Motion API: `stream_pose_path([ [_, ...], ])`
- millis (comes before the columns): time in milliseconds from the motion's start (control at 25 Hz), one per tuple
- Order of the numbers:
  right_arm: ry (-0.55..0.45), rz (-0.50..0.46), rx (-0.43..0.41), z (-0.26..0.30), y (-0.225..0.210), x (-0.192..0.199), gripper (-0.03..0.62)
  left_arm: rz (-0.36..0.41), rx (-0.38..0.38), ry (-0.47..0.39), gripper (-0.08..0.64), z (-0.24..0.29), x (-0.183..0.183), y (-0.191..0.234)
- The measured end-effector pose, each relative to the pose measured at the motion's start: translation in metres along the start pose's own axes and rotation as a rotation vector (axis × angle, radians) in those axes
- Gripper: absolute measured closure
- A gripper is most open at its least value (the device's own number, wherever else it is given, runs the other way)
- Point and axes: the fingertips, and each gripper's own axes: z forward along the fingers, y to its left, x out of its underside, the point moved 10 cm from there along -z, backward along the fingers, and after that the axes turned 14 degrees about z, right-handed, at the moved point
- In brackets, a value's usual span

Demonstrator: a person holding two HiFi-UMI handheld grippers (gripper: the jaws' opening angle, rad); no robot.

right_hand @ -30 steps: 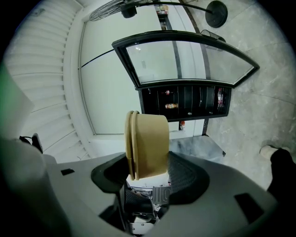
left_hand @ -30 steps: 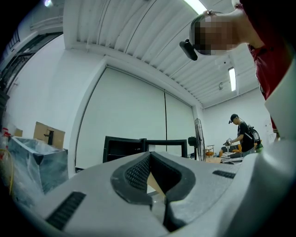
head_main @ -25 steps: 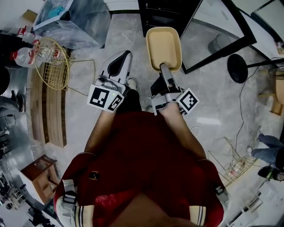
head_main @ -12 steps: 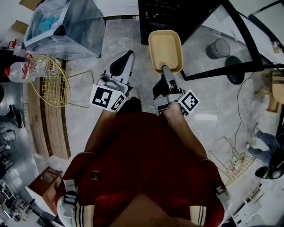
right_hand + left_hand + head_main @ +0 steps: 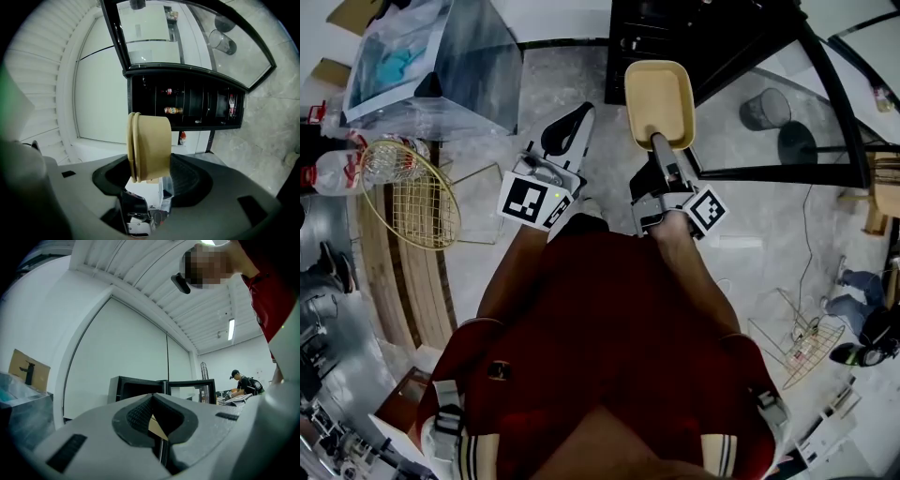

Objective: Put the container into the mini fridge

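Observation:
The tan container [image 5: 659, 98] is an oblong tub with a lid, and my right gripper [image 5: 661, 142] is shut on its near end. It hangs just in front of the black mini fridge [image 5: 675, 28], whose glass door [image 5: 787, 103] stands open to the right. In the right gripper view the container [image 5: 149, 143] sits on its side between the jaws. Behind it the mini fridge [image 5: 187, 105] shows bottles on a shelf. My left gripper [image 5: 579, 114] is left of the container, shut and holding nothing. The left gripper [image 5: 152, 398] points at the fridge [image 5: 136, 387].
A clear plastic bin [image 5: 431, 66] stands at the far left, near a gold wire basket [image 5: 412, 202] and wooden slats [image 5: 408, 272]. A grey pail [image 5: 759, 108] shows through the door glass. A wire rack [image 5: 802, 347] and a person's legs [image 5: 862, 281] are at the right.
Both grippers have moved forward and a little right, so the container is now nearer the fridge. The right grip on it has not changed, and the left jaws stay shut.

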Motion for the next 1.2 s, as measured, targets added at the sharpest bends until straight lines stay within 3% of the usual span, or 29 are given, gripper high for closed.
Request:
stream_pose_path([
  [320, -0.035, -0.017, 0.027, 0.038, -0.011, 0.006, 0.351, -0.004, 0.03, -0.01, 0.554, 0.006, 0.017, 0.044],
  [720, -0.06, -0.026, 0.073, 0.065, -0.026, -0.015, 0.351, -0.021, 0.026, 0.004, 0.554, 0.027, 0.036, 0.058],
  [1200, -0.039, -0.006, 0.138, 0.105, -0.056, -0.096, 0.352, -0.008, -0.042, 0.04, 0.554, 0.087, 0.06, 0.063],
])
